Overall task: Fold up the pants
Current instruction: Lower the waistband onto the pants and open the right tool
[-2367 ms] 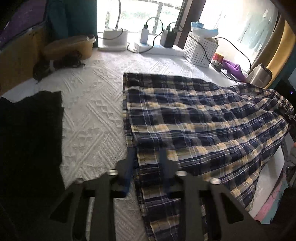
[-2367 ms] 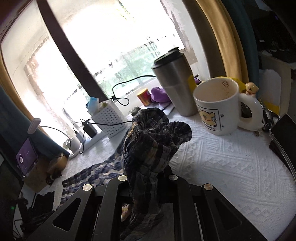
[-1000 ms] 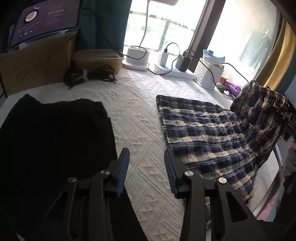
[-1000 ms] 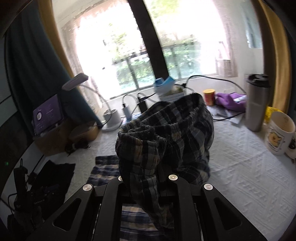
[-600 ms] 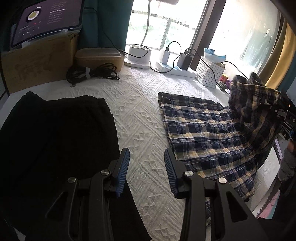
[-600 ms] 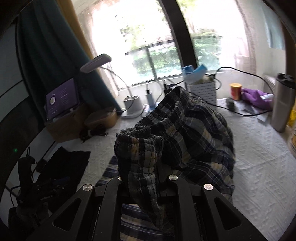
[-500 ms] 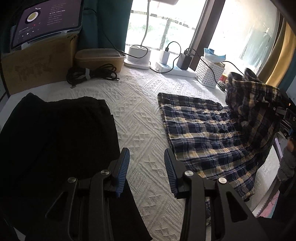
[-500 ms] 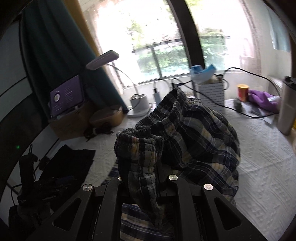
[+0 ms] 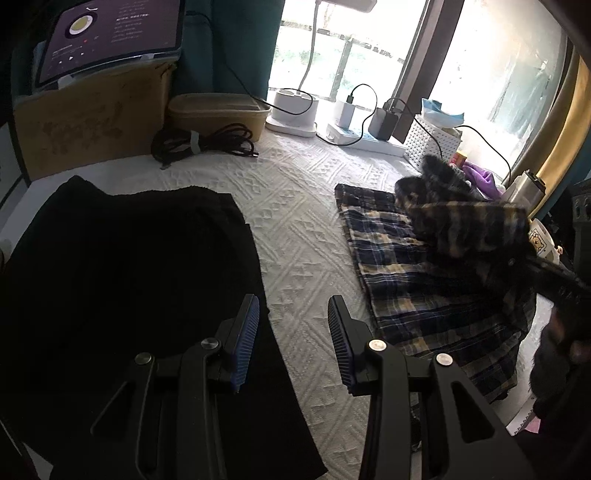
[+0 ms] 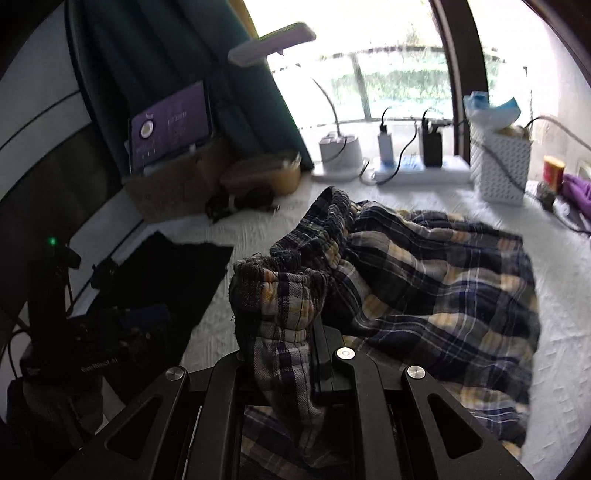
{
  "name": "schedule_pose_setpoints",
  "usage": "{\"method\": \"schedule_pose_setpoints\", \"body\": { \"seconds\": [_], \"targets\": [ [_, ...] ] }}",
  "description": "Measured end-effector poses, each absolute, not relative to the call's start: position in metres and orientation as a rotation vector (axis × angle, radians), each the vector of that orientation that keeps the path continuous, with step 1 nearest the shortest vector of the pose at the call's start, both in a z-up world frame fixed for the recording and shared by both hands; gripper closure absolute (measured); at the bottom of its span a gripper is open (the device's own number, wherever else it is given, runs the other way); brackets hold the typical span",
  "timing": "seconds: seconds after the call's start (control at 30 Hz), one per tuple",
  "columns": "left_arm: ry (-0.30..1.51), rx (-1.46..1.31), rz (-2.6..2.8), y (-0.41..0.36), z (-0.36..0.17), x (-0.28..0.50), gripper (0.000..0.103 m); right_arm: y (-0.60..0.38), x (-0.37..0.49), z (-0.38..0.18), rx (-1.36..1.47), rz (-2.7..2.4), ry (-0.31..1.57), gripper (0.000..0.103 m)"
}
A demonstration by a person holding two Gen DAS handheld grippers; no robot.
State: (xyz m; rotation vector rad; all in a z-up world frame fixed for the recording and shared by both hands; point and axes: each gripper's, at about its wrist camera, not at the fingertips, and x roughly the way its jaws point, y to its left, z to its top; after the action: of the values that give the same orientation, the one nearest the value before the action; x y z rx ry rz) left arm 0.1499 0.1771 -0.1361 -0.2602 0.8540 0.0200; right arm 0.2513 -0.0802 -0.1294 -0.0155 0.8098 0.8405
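To the left of the left gripper (image 9: 291,325) and partly under its left finger lies a black garment (image 9: 122,280), flat on the white textured cover (image 9: 295,206). The gripper's blue-padded fingers (image 9: 246,332) stand spread apart with nothing between them, only bare cover showing in the gap. Ahead of the fingers, at the far edge, sit a coiled black cable (image 9: 203,142) and a tan lidded box (image 9: 218,112), with a tablet (image 9: 110,35) on a cardboard box further left. To the right of the right finger the plaid pants (image 9: 417,280) lie partly flat on the cover, their right part lifted in a bunch by the right gripper (image 9: 554,284) coming in from the right edge. In the right wrist view, the right gripper (image 10: 286,332) is clamped on the gathered waistband of the plaid pants (image 10: 424,295), which stands up between its fingers; the rest of the cloth drapes ahead and to the right of them. Beyond, a white basket (image 10: 500,173) stands by the window.
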Motion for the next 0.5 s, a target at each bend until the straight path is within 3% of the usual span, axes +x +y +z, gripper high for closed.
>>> {"method": "schedule_pose_setpoints", "body": {
  "seconds": [0.2,0.3,0.33,0.4,0.43,0.5],
  "targets": [
    [0.853,-0.261,0.039,0.182,-0.137,0.147,0.065,-0.065,0.255,-0.152,-0.055,0.840,0.887,0.090],
    [0.859,-0.263,0.046,0.182,-0.138,0.147,0.065,-0.062,0.253,-0.159,-0.070,0.850,0.905,0.084],
    [0.861,-0.262,0.047,0.182,-0.138,0.147,0.065,-0.062,0.253,-0.160,-0.073,0.854,0.909,0.078],
    [0.864,-0.258,0.048,0.180,-0.138,0.149,0.065,-0.063,0.252,-0.161,-0.067,0.877,0.915,0.048],
    [0.865,-0.256,0.049,0.179,-0.138,0.150,0.065,-0.065,0.251,-0.160,-0.054,0.893,0.910,0.018],
    [0.864,-0.250,0.047,0.175,-0.136,0.153,0.065,-0.068,0.247,-0.154,-0.042,0.927,0.881,0.014]
  ]
}}
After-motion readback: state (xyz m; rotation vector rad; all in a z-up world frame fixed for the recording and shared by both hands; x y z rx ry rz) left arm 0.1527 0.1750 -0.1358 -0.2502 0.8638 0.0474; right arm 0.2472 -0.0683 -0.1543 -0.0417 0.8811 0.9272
